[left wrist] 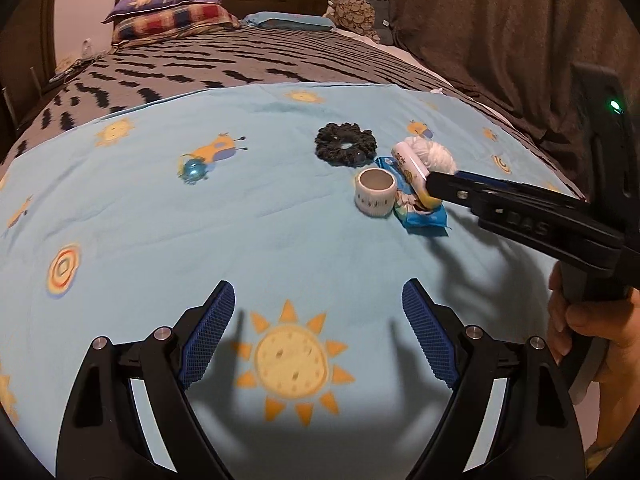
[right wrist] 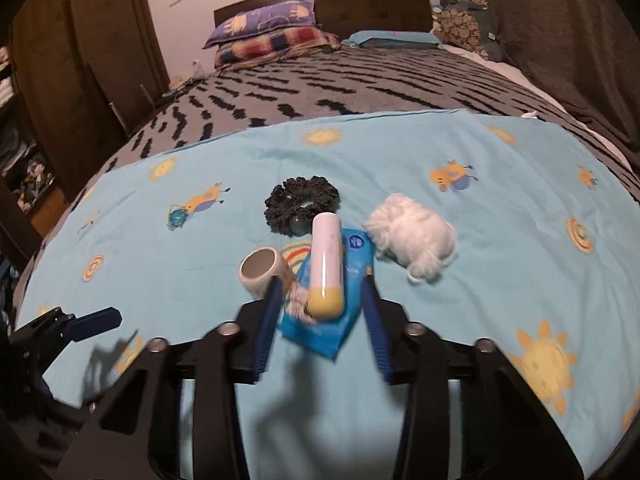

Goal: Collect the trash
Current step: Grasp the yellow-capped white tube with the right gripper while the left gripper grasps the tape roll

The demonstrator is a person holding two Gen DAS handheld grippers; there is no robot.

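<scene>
On the light blue sheet (left wrist: 160,248) a small heap lies together: a white tube with a yellow cap (right wrist: 326,248) on top of a blue wrapper (right wrist: 320,332), a white tape roll (right wrist: 262,270) to their left, a white fluffy wad (right wrist: 412,240) to the right and a dark scrunchie (right wrist: 300,204) behind. My right gripper (right wrist: 322,278) straddles the tube's yellow end and the wrapper, pads apart from the tube, so open. In the left wrist view the same tube (left wrist: 408,164), wrapper (left wrist: 424,222) and roll (left wrist: 376,196) lie ahead to the right, with the right gripper (left wrist: 434,186) reaching in. My left gripper (left wrist: 319,284) stands open over a printed sun, holding nothing.
A blue glass marble (left wrist: 194,170) lies alone to the left on the sheet. Beyond the sheet is a grey patterned blanket (left wrist: 240,64) with pillows (left wrist: 168,4) at the headboard. A dark curtain (left wrist: 500,40) hangs on the right and a wardrobe (right wrist: 80,80) on the left. A hand (left wrist: 580,320) grips the right handle.
</scene>
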